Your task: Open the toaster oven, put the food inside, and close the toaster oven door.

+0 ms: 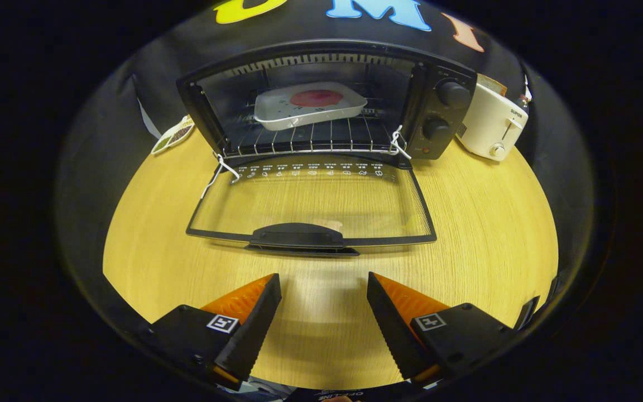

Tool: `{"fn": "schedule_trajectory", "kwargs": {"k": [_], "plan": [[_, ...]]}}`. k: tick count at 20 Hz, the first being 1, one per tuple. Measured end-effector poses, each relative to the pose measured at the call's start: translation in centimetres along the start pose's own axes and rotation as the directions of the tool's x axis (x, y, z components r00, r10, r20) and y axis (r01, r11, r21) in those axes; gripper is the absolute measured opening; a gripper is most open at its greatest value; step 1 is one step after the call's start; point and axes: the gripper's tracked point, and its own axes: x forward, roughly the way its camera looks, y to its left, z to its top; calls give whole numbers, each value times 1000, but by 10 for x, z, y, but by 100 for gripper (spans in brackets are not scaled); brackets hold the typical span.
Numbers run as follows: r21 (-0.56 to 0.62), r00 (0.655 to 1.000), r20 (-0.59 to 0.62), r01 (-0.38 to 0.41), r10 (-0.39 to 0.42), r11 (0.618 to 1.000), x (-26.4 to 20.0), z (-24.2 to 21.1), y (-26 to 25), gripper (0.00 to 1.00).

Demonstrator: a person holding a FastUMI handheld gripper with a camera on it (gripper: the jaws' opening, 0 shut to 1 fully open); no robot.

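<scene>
In the gripper view, the gripper (pixel 324 279) sits at the bottom centre with its fingers (pixel 254 324) spread apart and nothing between them, above bare wooden table (pixel 494 234). Just ahead, mid-frame, the toaster oven (pixel 327 100) door (pixel 310 204) lies folded flat, its handle (pixel 297 235) nearest the fingertips. Beyond, upper centre, the food (pixel 316 98) rests on a white tray (pixel 277 114) on the oven rack. A white toaster (pixel 489 125) stands at upper right.

**Hidden, cut off, unreadable**

Toaster (pixel 492 125): left side hidden behind toaster oven (pixel 327 100). Leaf-shaped dish (pixel 173 135) partly hidden behind oven's left wall, contents too small to tell. Markings along top of dropped glass door (pixel 310 206) too small to read. Tray (pixel 307 106) food: only a red patch, kind unclear. Gripper (pixel 324 287) body cut off below, fingers parted, holding nothing.
</scene>
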Motion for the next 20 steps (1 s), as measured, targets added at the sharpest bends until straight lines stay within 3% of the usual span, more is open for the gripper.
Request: {"fn": "schedule_trajectory", "kwargs": {"k": [15, 20], "plan": [[38, 997, -61, 59, -56, 998, 21, 14, 3, 98], [-8, 999, 25, 32, -32, 999, -8, 27, 4, 98]]}}
